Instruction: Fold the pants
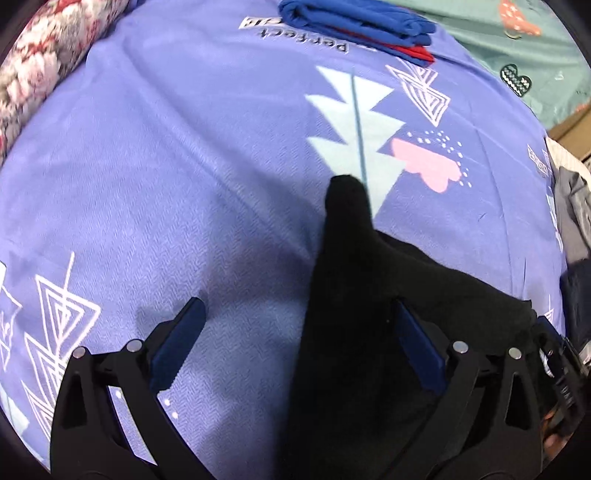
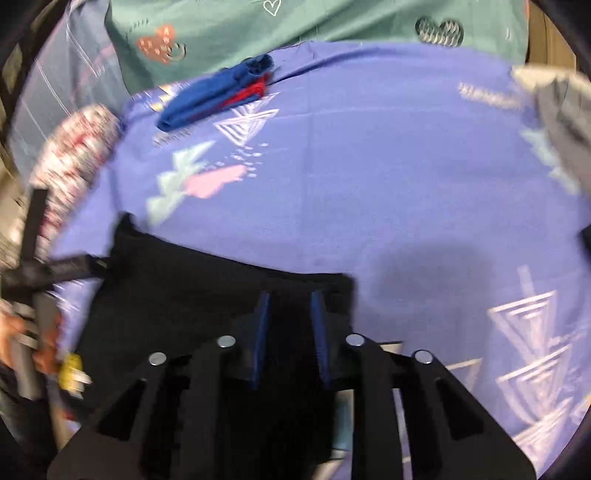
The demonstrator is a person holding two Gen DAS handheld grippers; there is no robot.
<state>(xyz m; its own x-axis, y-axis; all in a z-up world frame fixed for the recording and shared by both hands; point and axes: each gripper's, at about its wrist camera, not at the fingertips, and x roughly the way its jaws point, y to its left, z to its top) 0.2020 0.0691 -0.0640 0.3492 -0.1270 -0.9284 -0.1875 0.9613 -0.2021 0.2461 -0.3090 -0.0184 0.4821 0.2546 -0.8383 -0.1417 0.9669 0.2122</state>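
1. Left wrist view: left gripper [image 1: 291, 347] stands wide, gripping nothing; the black pants [image 1: 369, 295] lie on the purple sheet [image 1: 184, 166], draped past its 3 o'clock finger, limp and light

2. Right wrist view: right gripper [image 2: 290, 325] jaws partly closed over the pants [image 2: 207, 291], fabric between them; a grip cannot be told. Take the 12 o'clock edge

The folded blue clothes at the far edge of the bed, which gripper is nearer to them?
Hard to call; neither is near. The blue clothes lie far across the sheet from both. The left gripper and the right gripper are both down at the black pants.
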